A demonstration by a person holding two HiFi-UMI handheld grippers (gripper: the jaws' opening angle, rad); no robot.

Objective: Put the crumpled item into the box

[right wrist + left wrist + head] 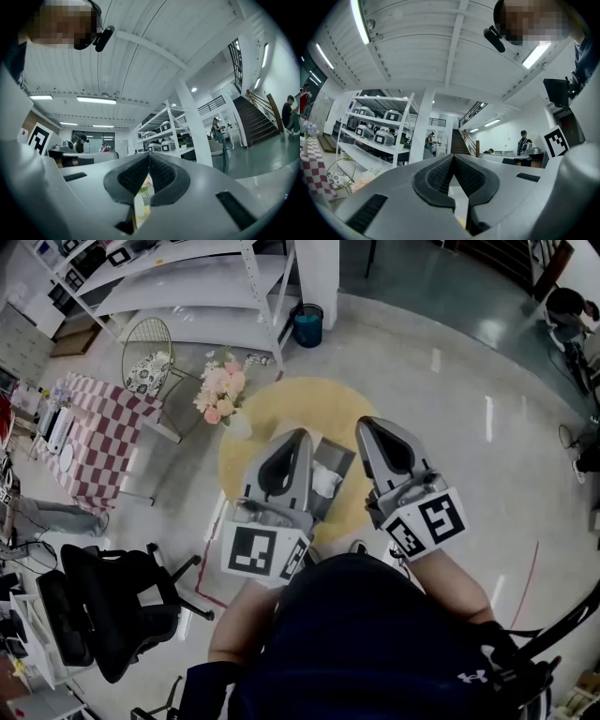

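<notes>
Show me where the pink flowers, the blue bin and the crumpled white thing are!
pink flowers (220, 390): head view, on the middle blossoms.
blue bin (307, 329): head view, on its side wall.
crumpled white thing (325, 481): head view, on its middle.

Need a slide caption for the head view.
Left gripper and right gripper, both shut, above grey box with white crumpled item inside.

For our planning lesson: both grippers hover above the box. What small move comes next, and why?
Probably lower the right gripper, opening it, toward the white crumpled item: this and the left gripper are shut and empty, and the item lies below between them, at the grey box.
</notes>
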